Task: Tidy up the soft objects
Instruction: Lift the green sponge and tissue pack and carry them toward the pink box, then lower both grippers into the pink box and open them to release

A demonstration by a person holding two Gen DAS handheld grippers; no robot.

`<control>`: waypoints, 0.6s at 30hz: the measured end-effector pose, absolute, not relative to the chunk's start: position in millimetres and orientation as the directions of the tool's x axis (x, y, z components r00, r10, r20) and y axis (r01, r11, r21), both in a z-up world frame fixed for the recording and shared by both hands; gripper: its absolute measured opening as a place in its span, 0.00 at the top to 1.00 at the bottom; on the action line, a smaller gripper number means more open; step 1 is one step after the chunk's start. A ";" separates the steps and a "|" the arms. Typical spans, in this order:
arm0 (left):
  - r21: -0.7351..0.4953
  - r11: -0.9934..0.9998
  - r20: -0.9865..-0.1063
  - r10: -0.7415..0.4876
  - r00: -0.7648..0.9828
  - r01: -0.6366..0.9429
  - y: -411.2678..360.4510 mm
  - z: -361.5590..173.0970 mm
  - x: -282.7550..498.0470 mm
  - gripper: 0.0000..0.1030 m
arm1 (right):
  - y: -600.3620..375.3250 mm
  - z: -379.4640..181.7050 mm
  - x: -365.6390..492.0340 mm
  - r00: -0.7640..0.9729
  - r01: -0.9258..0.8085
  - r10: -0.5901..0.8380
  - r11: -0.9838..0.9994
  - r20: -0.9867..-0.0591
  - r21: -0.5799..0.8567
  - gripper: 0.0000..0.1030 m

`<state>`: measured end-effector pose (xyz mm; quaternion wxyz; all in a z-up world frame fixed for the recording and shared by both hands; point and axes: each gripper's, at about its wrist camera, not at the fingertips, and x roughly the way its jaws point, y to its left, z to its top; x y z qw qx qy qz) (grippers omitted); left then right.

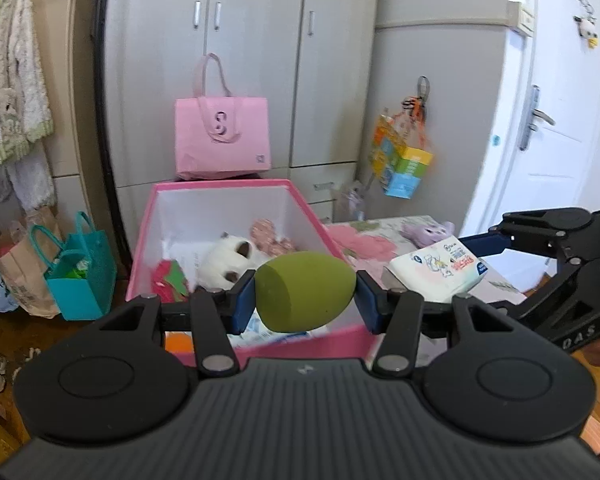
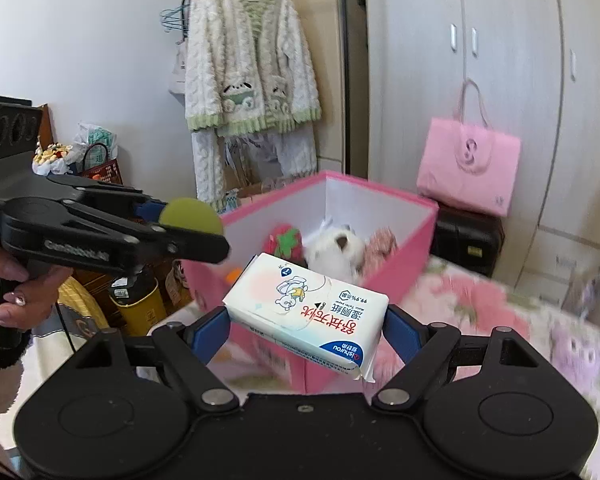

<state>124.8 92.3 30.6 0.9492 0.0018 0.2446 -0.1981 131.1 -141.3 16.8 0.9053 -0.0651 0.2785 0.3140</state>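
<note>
- Left wrist view: your left gripper (image 1: 305, 298) was clamped on the olive green sponge (image 1: 305, 292), its blue pads (image 1: 245, 302) pressed against the two sides with the jaws drawn fairly narrow. You held the sponge in the air over the near rim of the pink box (image 1: 148, 236), which stood open with a white plush toy (image 1: 228, 258), a red and green soft thing (image 1: 171, 278) and a pink patterned cloth (image 1: 269, 236) already in it
- At the right edge of that view your right gripper carried the wipes pack (image 1: 440, 268) above the flowered surface (image 1: 364, 240). A purple plush toy (image 1: 428, 231) lay near that surface's far edge, not yet collected
- I judge the step as the carry to the box: both items were lifted, neither released. The next move called for bringing each fully past the rim before opening the jaws
- Right wrist view: your right gripper (image 2: 306, 330) had its jaws spread wide around the wipes pack (image 2: 306, 308), the pads against its short ends, the pack tilted and short of the pink box (image 2: 396, 272). Your left gripper (image 2: 188, 224) showed side-on with your hand (image 2: 16, 288) at its handle
- Only this view showed the box's outer wall and the sponge (image 2: 191, 216) from its flat end; only the left view showed the purple toy sharply
</note>
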 end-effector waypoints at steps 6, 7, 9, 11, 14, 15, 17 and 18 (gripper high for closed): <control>-0.085 0.948 -0.467 -0.310 0.828 0.307 102.9 29.1 164.8 0.50 | -104.7 19.4 173.5 0.630 -0.646 0.540 0.763 -0.558 0.009 0.16; -0.070 0.956 -0.467 -0.285 0.837 0.286 104.0 28.4 171.0 0.50 | -98.8 17.3 181.0 0.623 -0.653 0.537 0.758 -0.569 0.000 0.16; -0.045 0.965 -0.474 -0.248 0.845 0.258 107.2 25.4 185.5 0.50 | -88.7 12.3 197.7 0.608 -0.661 0.529 0.751 -0.592 -0.008 0.16; -0.036 0.968 -0.493 -0.233 0.838 0.248 109.3 21.9 199.9 0.50 | -79.2 6.4 213.9 0.586 -0.668 0.525 0.744 -0.616 -0.001 0.16; -0.022 0.966 -0.527 -0.229 0.818 0.257 107.9 15.0 221.1 0.50 | -65.6 -5.3 237.9 0.546 -0.692 0.521 0.722 -0.656 -0.003 0.16; -0.015 0.965 -0.540 -0.227 0.811 0.260 107.3 12.2 228.4 0.50 | -60.9 -9.3 243.7 0.537 -0.699 0.515 0.715 -0.668 -0.010 0.16; -0.006 0.967 -0.563 -0.215 0.798 0.256 105.2 6.7 242.5 0.50 | -52.0 -17.8 256.4 0.518 -0.710 0.507 0.704 -0.689 -0.017 0.16; -0.003 0.966 -0.573 -0.213 0.791 0.258 104.5 4.4 246.4 0.50 | -47.9 -21.0 261.8 0.503 -0.721 0.507 0.693 -0.700 -0.016 0.16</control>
